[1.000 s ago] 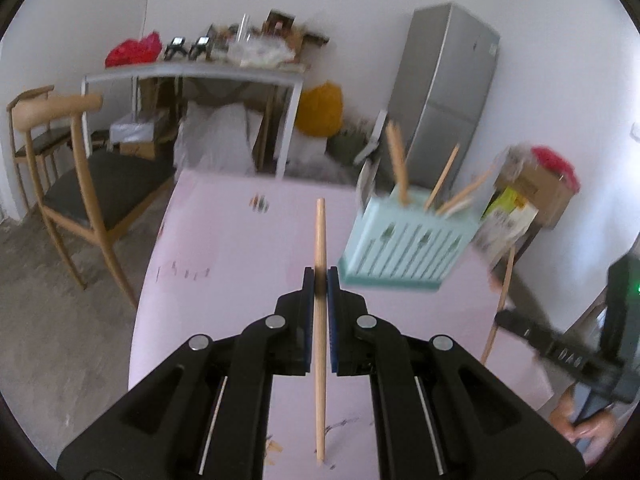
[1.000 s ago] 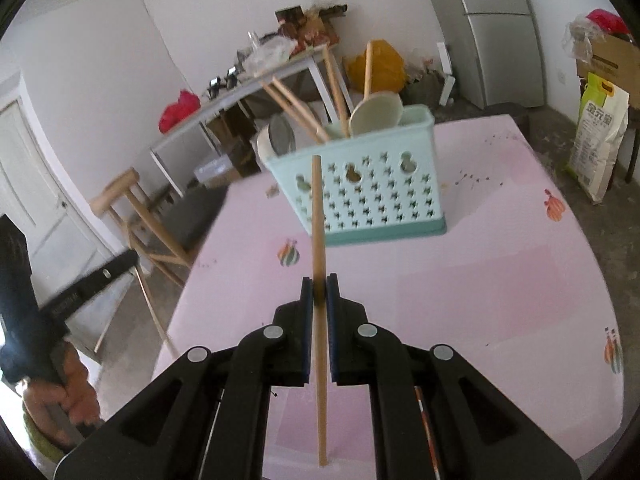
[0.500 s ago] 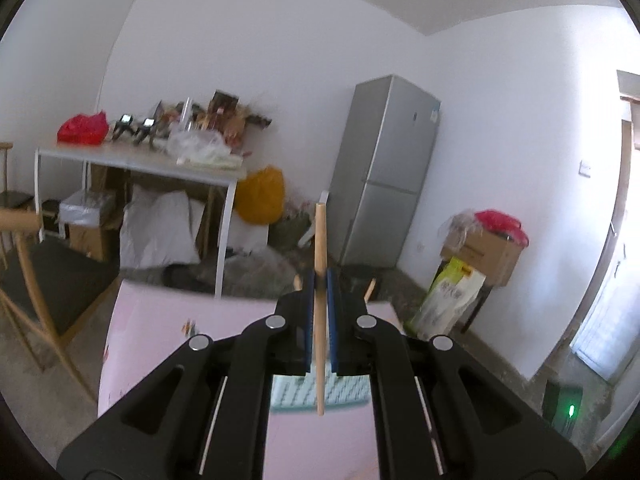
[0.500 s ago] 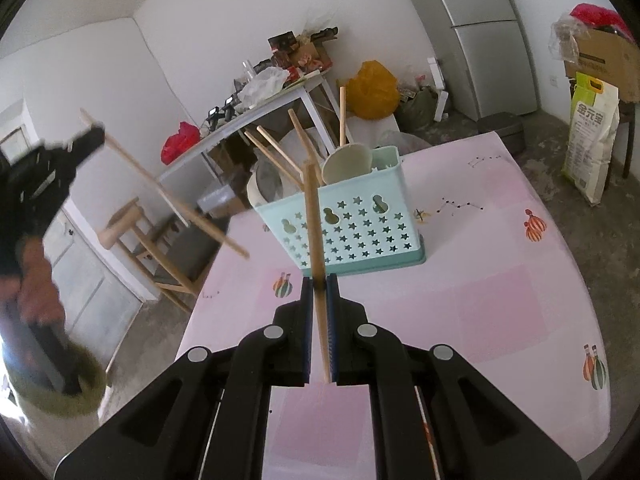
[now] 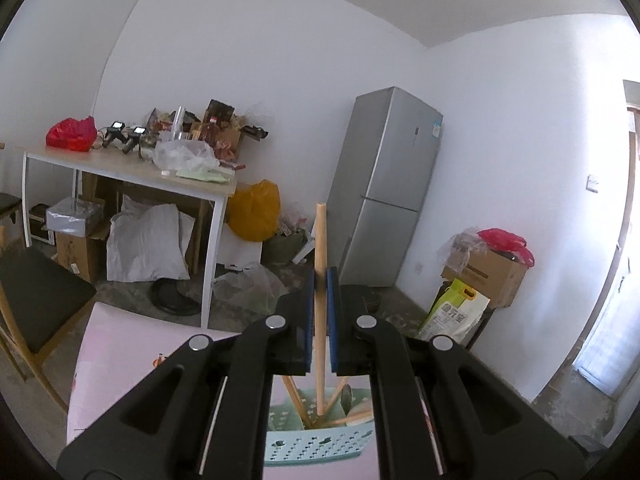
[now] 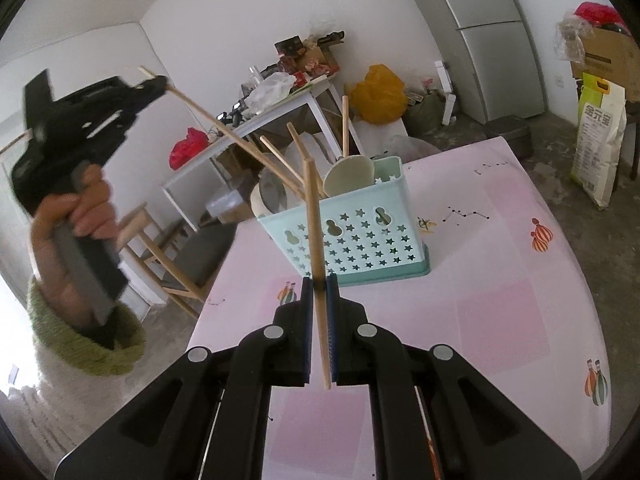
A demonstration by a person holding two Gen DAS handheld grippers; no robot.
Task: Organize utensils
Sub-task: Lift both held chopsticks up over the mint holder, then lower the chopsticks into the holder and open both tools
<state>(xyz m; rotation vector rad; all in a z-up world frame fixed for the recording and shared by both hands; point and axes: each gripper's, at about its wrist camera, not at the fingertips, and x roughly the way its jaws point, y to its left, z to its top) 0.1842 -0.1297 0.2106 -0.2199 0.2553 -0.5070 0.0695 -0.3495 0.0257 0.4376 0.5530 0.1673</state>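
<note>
A: Where do we stand with the left hand-held gripper (image 5: 319,280)?

B: Its jaws are closed tight on a wooden chopstick (image 5: 320,308), which stands nearly upright between the blue pads. We see its lower end just over the open top of the mint-green utensil basket (image 5: 312,446), among the sticks already leaning inside. From the right wrist view, the same left hand-held gripper (image 6: 154,82) is raised above and to the left of the basket, held by a hand (image 6: 76,236) in a green knitted cuff (image 6: 80,344), and its chopstick (image 6: 224,130) slants down toward the basket's top.

A: And the right hand-held gripper (image 6: 319,284)?

B: Also clamped shut, on a second chopstick (image 6: 316,248). That one is nearly vertical, leaning slightly, and sits in front of the basket (image 6: 360,240), on the near side of its star-punched wall.

A: Where is the basket itself?

B: It stands on the pink table (image 6: 500,280), toward the far edge. Inside it we see several wooden sticks (image 6: 280,160) leaning out, and a pale ladle or spoon bowl (image 6: 348,176) at the top.

A: Is the right chopstick touching the basket?

B: We cannot tell; it overlaps the basket's front from this angle.
</note>
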